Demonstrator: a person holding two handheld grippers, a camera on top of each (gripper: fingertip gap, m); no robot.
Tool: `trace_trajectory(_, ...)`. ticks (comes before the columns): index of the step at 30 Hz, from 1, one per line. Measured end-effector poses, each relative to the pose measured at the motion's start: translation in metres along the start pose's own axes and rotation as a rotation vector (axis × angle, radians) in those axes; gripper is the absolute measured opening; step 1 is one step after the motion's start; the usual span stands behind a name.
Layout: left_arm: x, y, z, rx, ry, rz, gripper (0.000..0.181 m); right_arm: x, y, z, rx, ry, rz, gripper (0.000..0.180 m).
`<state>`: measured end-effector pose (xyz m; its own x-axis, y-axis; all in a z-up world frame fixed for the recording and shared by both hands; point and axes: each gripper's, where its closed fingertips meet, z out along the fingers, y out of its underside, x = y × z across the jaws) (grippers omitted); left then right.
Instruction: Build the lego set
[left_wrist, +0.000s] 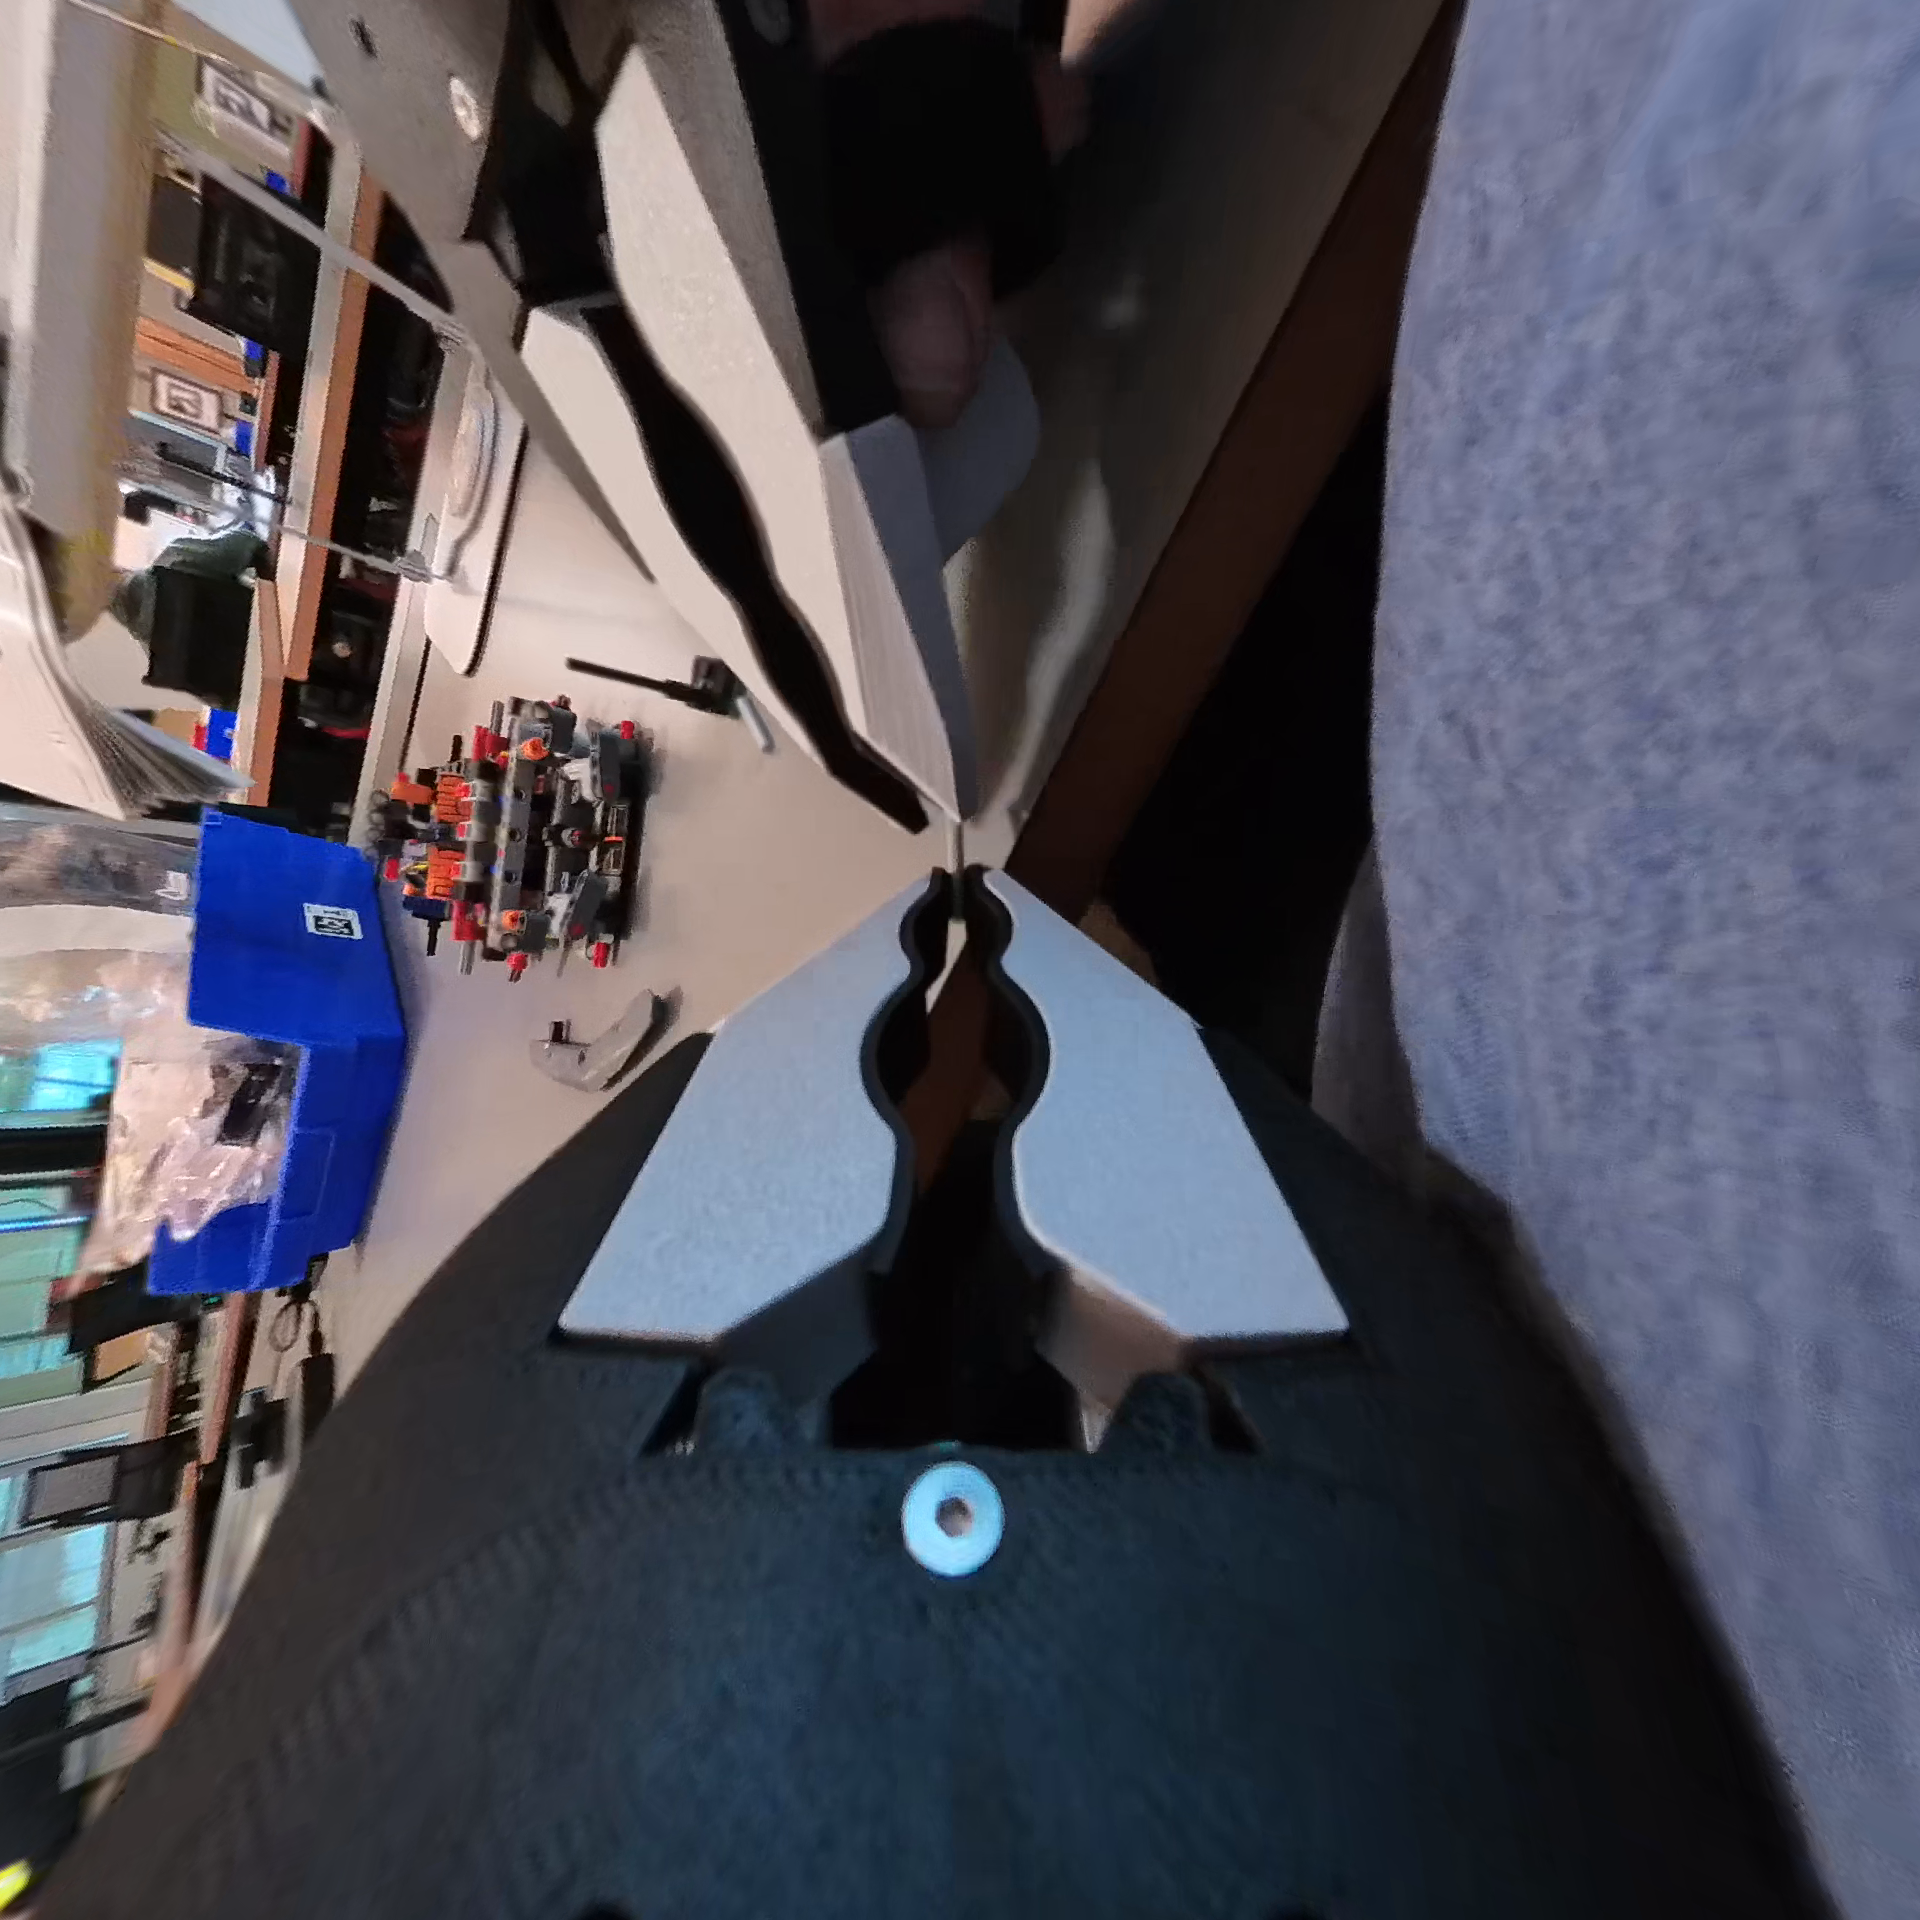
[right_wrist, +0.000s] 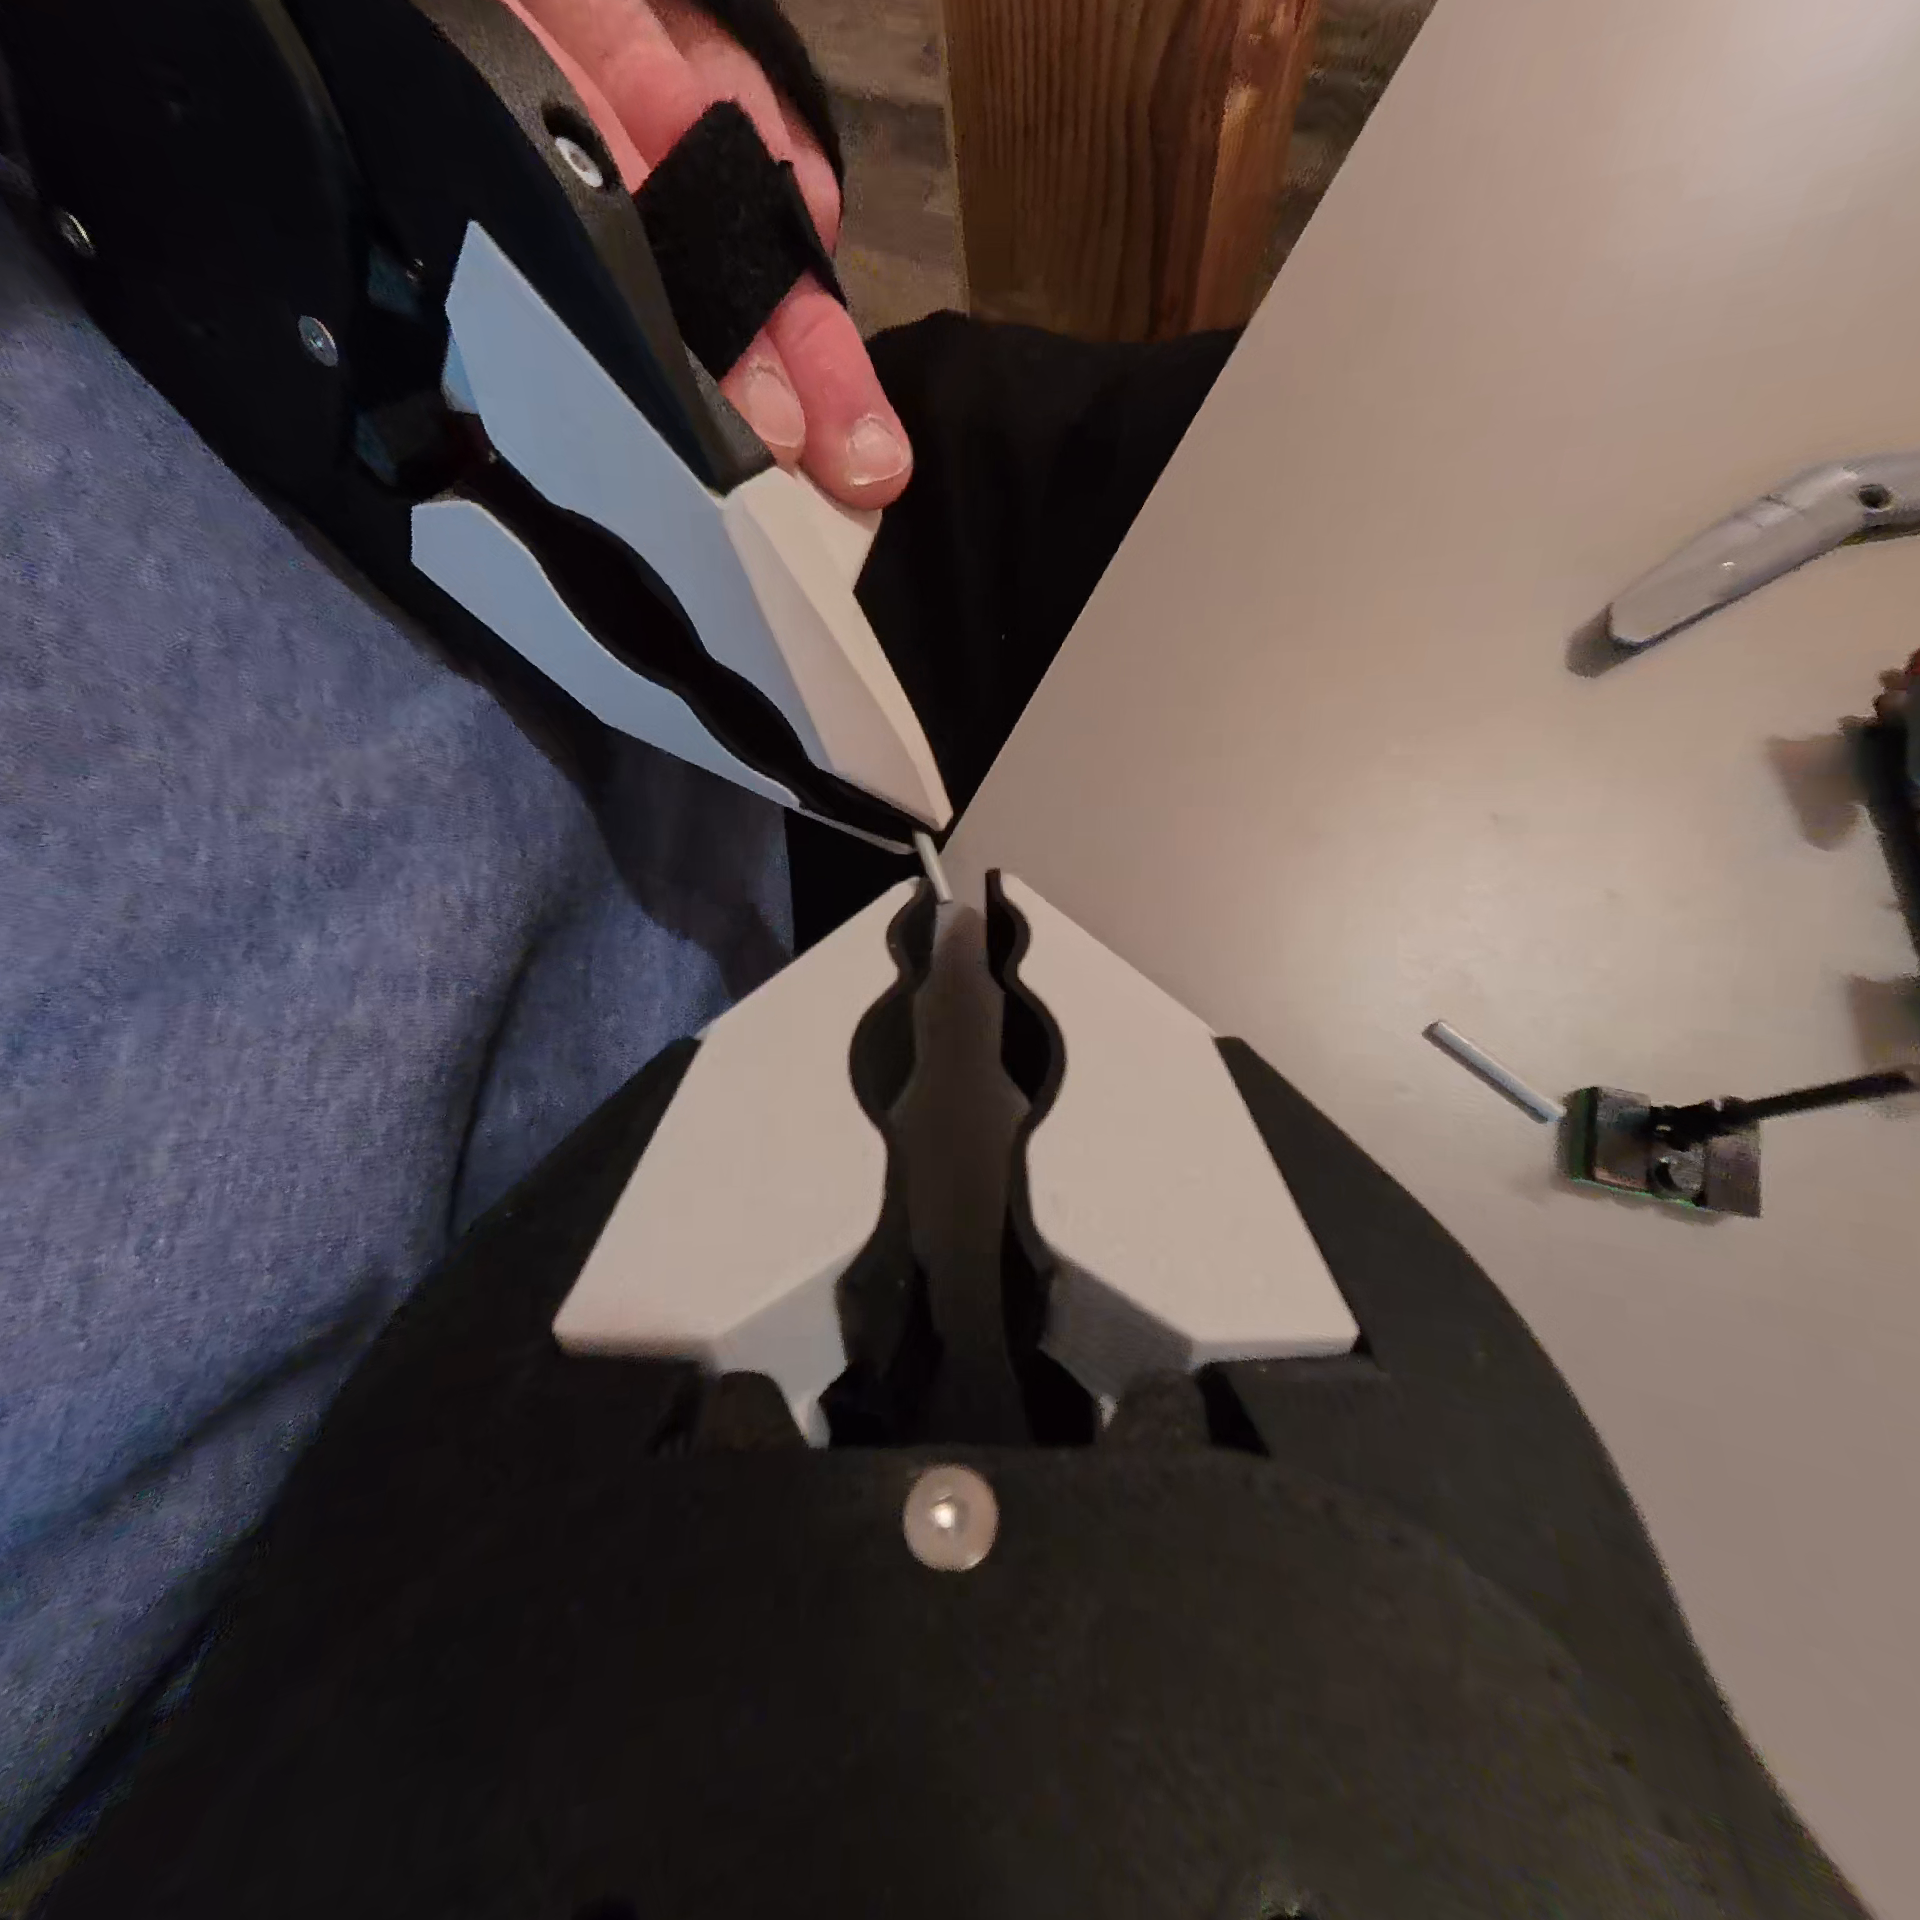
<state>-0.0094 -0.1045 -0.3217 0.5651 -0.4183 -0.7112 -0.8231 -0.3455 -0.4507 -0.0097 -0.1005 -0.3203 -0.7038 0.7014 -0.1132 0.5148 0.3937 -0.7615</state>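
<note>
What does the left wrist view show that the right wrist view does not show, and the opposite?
Only the left wrist view shows the half-built lego model and the blue bin on the table.

Only the right wrist view shows the person's fingers on the left gripper, and a small grey block with two rods.

Both show the two grippers tip to tip at the table edge with a thin grey pin between them, and a curved grey piece.

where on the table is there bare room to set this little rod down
The widest bare patch of table runs from the near edge by the grippers to the curved grey piece and the small block with rods. Another strip lies between the lego model and the table edge. It is crowded around the model, the blue bin and the plastic bags.
</note>
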Motion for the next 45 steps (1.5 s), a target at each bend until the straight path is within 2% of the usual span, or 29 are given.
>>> trace_trajectory(1,-0.002,-0.002,-0.002,0.016,0.010,-0.028,0.001,0.001,-0.001,-0.003,0.012,0.006,-0.002,0.013)
trace_trajectory(5,-0.017,-0.013,-0.011,0.116,0.079,-0.230,0.001,-0.001,-0.016,-0.016,0.080,0.043,-0.093,0.015)
trace_trajectory(8,-0.025,-0.018,-0.014,0.171,0.127,-0.315,0.001,-0.004,-0.026,-0.019,0.106,0.059,-0.134,0.009)
trace_trajectory(13,-0.032,-0.025,-0.016,0.216,0.146,-0.344,0.001,-0.008,-0.039,-0.028,0.170,0.041,-0.115,0.000)
trace_trajectory(16,-0.035,-0.028,-0.016,0.237,0.151,-0.354,0.001,-0.004,-0.039,-0.032,0.179,0.048,-0.093,0.012)
trace_trajectory(20,-0.042,-0.030,-0.014,0.251,0.166,-0.362,0.001,-0.001,-0.038,-0.036,0.160,0.078,-0.130,0.003)
trace_trajectory(24,-0.046,-0.032,-0.012,0.271,0.181,-0.382,0.001,0.003,-0.039,-0.039,0.139,0.090,-0.144,0.002)
trace_trajectory(28,-0.053,-0.034,-0.012,0.302,0.196,-0.402,0.000,0.009,-0.044,-0.045,0.146,0.094,-0.137,0.009)
trace_trajectory(29,-0.057,-0.034,-0.011,0.308,0.192,-0.410,0.001,0.010,-0.045,-0.047,0.146,0.097,-0.150,0.003)
trace_trajectory(33,-0.063,-0.036,-0.011,0.331,0.206,-0.423,0.001,0.013,-0.048,-0.051,0.122,0.128,-0.182,0.002)
trace_trajectory(36,-0.073,-0.039,-0.014,0.373,0.210,-0.450,0.001,0.019,-0.050,-0.054,0.124,0.137,-0.152,0.011)
trace_trajectory(39,-0.080,-0.042,-0.013,0.382,0.207,-0.429,0.001,0.023,-0.053,-0.059,0.129,0.152,-0.174,0.000)
trace_trajectory(45,-0.091,-0.043,-0.011,0.415,0.229,-0.426,0.001,0.030,-0.059,-0.065,0.126,0.161,-0.179,0.000)
